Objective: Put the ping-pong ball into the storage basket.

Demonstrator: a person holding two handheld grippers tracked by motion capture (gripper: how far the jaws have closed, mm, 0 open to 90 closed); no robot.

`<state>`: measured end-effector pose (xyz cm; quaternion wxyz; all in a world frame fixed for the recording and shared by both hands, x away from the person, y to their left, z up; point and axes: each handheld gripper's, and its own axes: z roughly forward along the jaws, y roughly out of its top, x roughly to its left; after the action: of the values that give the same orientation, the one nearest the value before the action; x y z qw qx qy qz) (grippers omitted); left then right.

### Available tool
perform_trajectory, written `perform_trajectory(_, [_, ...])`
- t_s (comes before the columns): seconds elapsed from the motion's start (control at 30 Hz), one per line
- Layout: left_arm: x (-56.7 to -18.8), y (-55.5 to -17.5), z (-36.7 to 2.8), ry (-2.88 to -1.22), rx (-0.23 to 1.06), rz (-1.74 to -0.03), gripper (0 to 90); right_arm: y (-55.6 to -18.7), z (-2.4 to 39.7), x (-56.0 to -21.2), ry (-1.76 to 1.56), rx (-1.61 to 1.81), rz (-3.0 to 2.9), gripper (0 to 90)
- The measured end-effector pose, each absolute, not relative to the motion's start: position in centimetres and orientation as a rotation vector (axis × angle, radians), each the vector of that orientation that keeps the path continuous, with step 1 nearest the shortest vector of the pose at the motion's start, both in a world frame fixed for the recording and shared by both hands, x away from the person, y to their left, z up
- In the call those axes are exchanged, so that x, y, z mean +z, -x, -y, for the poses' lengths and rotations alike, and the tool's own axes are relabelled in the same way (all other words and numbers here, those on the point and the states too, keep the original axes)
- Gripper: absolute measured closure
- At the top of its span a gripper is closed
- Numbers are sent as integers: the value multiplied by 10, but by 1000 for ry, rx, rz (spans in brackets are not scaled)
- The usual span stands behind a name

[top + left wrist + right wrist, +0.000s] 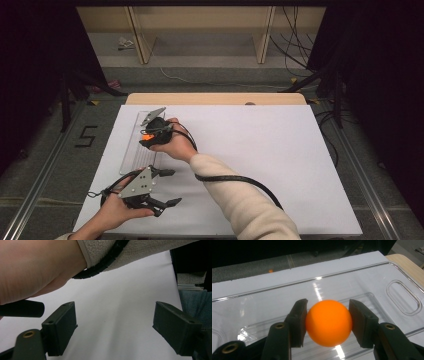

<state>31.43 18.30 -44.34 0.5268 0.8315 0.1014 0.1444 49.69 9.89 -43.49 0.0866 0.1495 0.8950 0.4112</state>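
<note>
Two pads of the right gripper (pixel 327 323) are pressing on the orange ball (pixel 328 323), one on each side at about its widest line, so the jaws are standing only as far apart as the ball lets them. Grip is looking centred: ball sitting between the pads, not riding up toward the tips. In the high view the same right gripper (pixel 150 138) is hovering over the clear plastic tray (pixel 131 150), with the ball (pixel 148 135) showing as an orange spot under the hand.

The tray (pixel 362 277) is lying near the left edge of the white tabletop (pixel 260 160), its long side running along that edge toward the far left corner. Ball is above the tray's recessed middle; cannot tell whether it is touching the floor of the tray or just clear of it.

Left gripper (pixel 167 187) is resting near the front left corner, jaws standing wide apart with nothing between them; in the left gripper view its fingers (pixel 61 327) are framing bare white surface, with the right forearm's sleeve (pixel 140 250) crossing above.

My read: the step is placing the ball in the tray. To do it well:
- going down until the ball is seated on the tray floor before releasing; a light round ball will bounce or roll if dropped
- opening slowly and evenly so neither pad is flicking it sideways
- aiming for the recess, away from the rim and the handle cut-out (pixel 403 297)
- lifting straight up after release, keeping the trailing cable off the tray
</note>
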Motion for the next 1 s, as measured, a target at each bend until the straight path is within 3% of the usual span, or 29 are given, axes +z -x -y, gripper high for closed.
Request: perform_trajectory(1.0, [-443,-314,-183,-1989,345,-242,184,-496,-100,-440,-445,1214,-2679,511])
